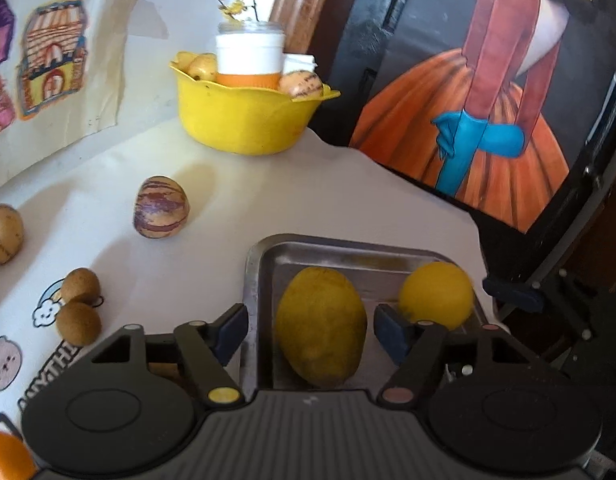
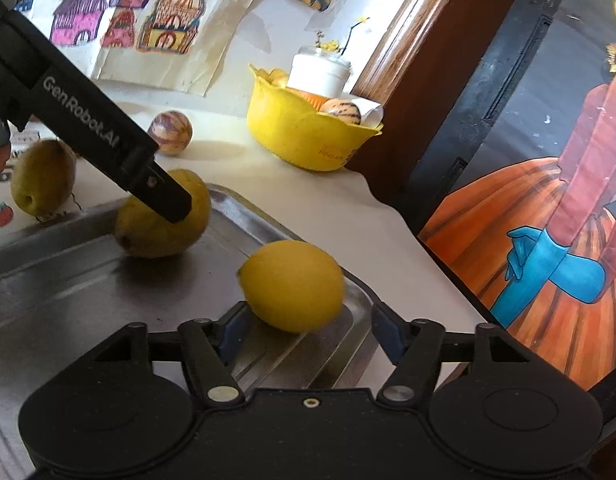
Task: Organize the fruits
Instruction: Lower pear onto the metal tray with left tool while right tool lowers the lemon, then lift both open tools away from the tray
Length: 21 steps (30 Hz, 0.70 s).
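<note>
A steel tray [image 1: 348, 254] [image 2: 68, 280] lies on the white table. A large yellow oval fruit [image 1: 321, 330] [image 2: 148, 232] lies in it between the open fingers of my left gripper [image 1: 314, 326], which do not touch it; the left gripper also shows in the right wrist view [image 2: 176, 208]. A yellow lemon [image 1: 436, 294] [image 2: 292, 284] lies in the tray's corner just beyond my open right gripper [image 2: 308, 334], near its left pad. Striped melons [image 1: 161, 207] [image 1: 3, 234] [image 2: 171, 132] and two brown kiwis [image 1: 79, 306] sit on the table.
A yellow bowl [image 1: 244, 120] [image 2: 304, 140] at the back holds fruit and a white jar. A greenish pear [image 2: 42, 182] lies left of the tray. An orange [image 1: 8, 456] sits at bottom left. A painting [image 1: 468, 120] leans beyond the table's right edge.
</note>
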Available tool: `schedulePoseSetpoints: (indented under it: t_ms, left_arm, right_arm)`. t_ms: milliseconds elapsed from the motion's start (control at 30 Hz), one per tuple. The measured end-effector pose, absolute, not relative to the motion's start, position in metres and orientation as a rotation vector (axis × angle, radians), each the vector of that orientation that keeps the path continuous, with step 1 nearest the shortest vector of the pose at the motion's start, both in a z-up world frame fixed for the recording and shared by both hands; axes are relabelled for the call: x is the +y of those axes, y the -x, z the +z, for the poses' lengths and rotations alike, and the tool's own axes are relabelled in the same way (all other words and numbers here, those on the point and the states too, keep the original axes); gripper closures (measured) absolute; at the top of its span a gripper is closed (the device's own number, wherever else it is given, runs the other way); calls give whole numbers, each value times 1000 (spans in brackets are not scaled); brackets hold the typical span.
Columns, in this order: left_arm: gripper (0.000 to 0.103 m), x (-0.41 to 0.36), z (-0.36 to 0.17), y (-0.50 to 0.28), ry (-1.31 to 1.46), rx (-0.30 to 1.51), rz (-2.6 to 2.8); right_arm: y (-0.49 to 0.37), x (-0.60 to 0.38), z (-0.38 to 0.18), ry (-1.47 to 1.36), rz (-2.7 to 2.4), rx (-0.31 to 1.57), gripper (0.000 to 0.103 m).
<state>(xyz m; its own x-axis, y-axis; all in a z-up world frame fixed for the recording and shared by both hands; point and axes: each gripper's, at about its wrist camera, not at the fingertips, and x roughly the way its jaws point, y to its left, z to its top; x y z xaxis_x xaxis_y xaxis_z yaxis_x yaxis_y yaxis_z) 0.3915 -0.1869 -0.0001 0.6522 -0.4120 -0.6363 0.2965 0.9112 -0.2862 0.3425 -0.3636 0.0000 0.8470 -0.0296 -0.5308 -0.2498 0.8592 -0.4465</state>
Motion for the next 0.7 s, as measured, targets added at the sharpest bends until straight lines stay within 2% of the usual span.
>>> schedulePoseSetpoints:
  t_ms: [67, 200, 367, 467, 700]
  left_arm:
    - [23, -180, 6, -382, 192, 739, -392]
    - [16, -166, 19, -356, 228, 678, -381]
    - [0, -151, 34, -316, 204, 584, -333]
    - [0, -143, 41, -289, 187, 528, -294]
    - [0, -118, 42, -237, 170, 479, -219]
  right_arm:
    - [-334, -363, 5, 510, 120, 540, 23]
    - [-314, -359, 12, 488, 125, 514, 18]
    - [-285, -352, 26, 446, 138, 471, 8]
    - [-266, -348, 35, 389, 146, 446, 2]
    - [-216, -332, 53, 305, 157, 426, 1]
